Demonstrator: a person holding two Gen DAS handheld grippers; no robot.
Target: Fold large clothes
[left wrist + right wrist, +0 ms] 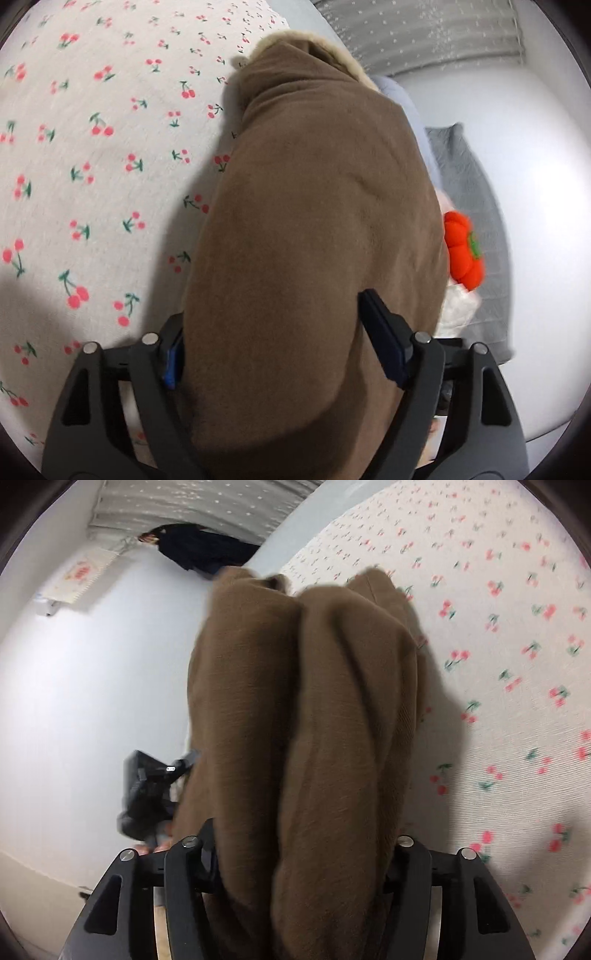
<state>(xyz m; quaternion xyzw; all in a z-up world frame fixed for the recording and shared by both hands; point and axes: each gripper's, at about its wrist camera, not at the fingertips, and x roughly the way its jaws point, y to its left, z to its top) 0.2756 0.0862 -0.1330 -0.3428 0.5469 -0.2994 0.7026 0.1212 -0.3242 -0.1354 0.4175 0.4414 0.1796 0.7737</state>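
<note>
While bunched between both, brown coat [314,221] pinched by left claw [280,350], seemingly also right claw [303,853], above cherry-print sheet [92,147]

The coat [314,221] hangs between the left gripper's [273,354] fingers, bedsheet [92,166] to its left, cushion [463,251] right.

The coat [317,221] is plain brown all over, with a cream fluffy edge at its far end. Under the coat, the bed sheet [92,166] is white with little red cherries and green leaves printed everywhere. Just right of the coat sits a bright orange soft toy [463,254] with a small green spot, and beyond the toy lies a grey blanket [476,206]. The fingers [384,339] pressed against the coat are black, with a bit of blue on the other one. Past the coat's far end hangs something dark, nearly black [203,548], against a white wall [74,683].
</note>
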